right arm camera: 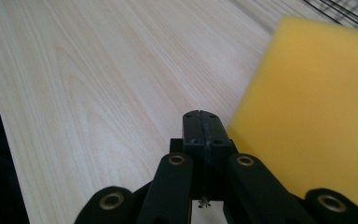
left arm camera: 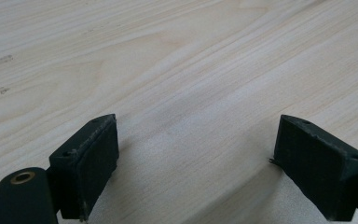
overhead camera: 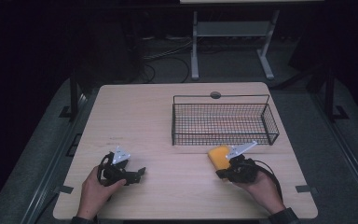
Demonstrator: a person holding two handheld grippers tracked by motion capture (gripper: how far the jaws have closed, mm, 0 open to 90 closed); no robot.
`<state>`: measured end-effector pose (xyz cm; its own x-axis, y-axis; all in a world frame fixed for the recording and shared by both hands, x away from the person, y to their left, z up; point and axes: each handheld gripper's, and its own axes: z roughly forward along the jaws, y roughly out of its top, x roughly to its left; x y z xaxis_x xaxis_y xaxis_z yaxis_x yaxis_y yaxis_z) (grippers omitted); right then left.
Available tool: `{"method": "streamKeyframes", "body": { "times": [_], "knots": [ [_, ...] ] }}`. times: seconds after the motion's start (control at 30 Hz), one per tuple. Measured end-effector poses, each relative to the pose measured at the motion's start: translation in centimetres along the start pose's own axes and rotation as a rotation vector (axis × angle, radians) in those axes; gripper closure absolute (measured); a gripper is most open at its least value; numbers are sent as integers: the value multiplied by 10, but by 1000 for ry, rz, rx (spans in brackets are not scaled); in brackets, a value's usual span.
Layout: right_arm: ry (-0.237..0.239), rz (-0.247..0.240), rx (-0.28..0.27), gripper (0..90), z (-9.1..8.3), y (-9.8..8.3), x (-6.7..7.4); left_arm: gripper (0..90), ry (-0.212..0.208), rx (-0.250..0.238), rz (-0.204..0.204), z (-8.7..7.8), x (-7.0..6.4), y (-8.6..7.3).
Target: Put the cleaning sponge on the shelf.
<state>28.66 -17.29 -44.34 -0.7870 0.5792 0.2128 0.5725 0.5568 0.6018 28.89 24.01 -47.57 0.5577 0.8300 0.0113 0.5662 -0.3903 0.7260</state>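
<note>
Dark flooring surrounds one pale wooden table [overhead camera: 168, 107], and behind it stand the white legs of a second table frame [overhead camera: 195, 51], with loose cables [overhead camera: 168, 58] lying on the floor beside them. One black wire basket [overhead camera: 223, 122] sits on the far right part of the tabletop, its long side facing the person. One yellow sponge [overhead camera: 219, 156] lies flat on the wood just in front of the basket's near wall, outside it. Two hands come in from the near edge, each with one gripper. The right gripper [overhead camera: 224, 171] lies right beside the sponge's near edge; in the right gripper view its jaws are pressed together with nothing between them, and the sponge [right arm camera: 312, 107] fills the space just to their right, a corner of the basket [right arm camera: 345, 7] showing beyond. The left gripper [overhead camera: 140, 173] rests low over bare wood on the near left, well apart from the sponge; in the left gripper view [left arm camera: 196, 163] its jaws stand wide apart with only tabletop between them.
</note>
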Motion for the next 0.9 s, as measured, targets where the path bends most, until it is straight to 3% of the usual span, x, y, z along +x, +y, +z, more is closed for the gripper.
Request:
{"method": "streamKeyframes", "body": {
  "times": [0.33,0.6,0.9],
  "knots": [
    [-40,22,11,897,-13,-15,-10,131,1,1,1,0,0,0],
    [-36,18,-12,887,-25,-17,-12,131,0,0,0,0,0,0],
    [-52,5,-19,620,-40,-10,-16,131,0,-2,-3,0,0,0]
  ]
}}
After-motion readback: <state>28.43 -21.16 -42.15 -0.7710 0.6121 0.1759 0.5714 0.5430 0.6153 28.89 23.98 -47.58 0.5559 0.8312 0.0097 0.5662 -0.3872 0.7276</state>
